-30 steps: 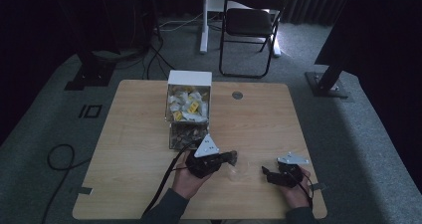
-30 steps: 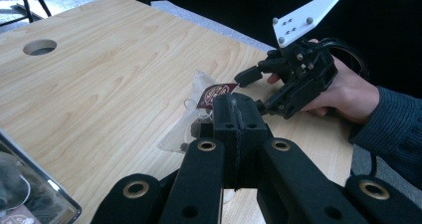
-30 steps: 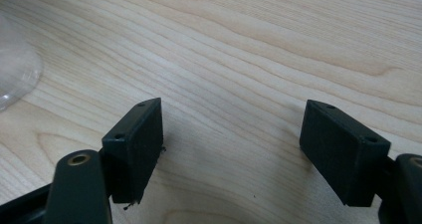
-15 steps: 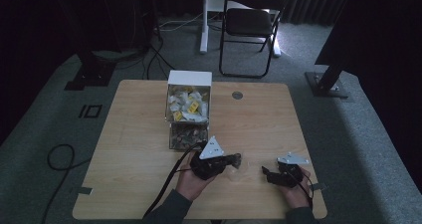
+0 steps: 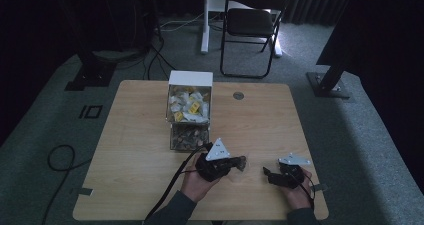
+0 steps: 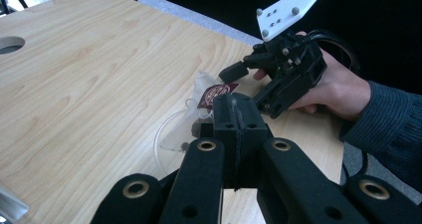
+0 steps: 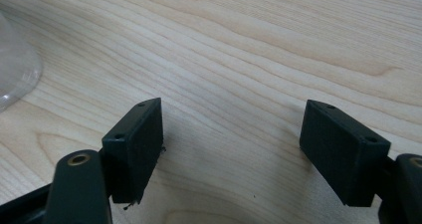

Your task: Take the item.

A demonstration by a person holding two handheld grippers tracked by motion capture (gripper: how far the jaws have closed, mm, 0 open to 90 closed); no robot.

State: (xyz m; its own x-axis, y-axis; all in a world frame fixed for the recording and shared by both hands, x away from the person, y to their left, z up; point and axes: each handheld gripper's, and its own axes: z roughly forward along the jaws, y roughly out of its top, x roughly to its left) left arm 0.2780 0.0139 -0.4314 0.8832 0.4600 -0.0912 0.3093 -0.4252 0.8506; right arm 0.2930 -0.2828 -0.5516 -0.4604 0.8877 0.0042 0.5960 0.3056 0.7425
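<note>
The left gripper (image 6: pixel 234 112) has its fingers clamped on a clear tea-bag packet (image 6: pixel 199 109) near the box (image 5: pixel 189 102); the right gripper (image 7: pixel 231 152) waits with fingers apart. Next, probably, the right pinches the packet's free end.

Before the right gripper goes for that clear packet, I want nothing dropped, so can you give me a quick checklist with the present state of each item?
1. Left gripper shut on the clear packet: ok.
2. Right gripper jaws open with nothing between them: ok.
3. Right gripper apart from the packet, not yet touching: ok.
4. Packet's free end with the dark red label faces the right gripper: ok.
5. Table bare between the two grippers: ok.
6. Packet sealed and intact: cannot tell.
</note>
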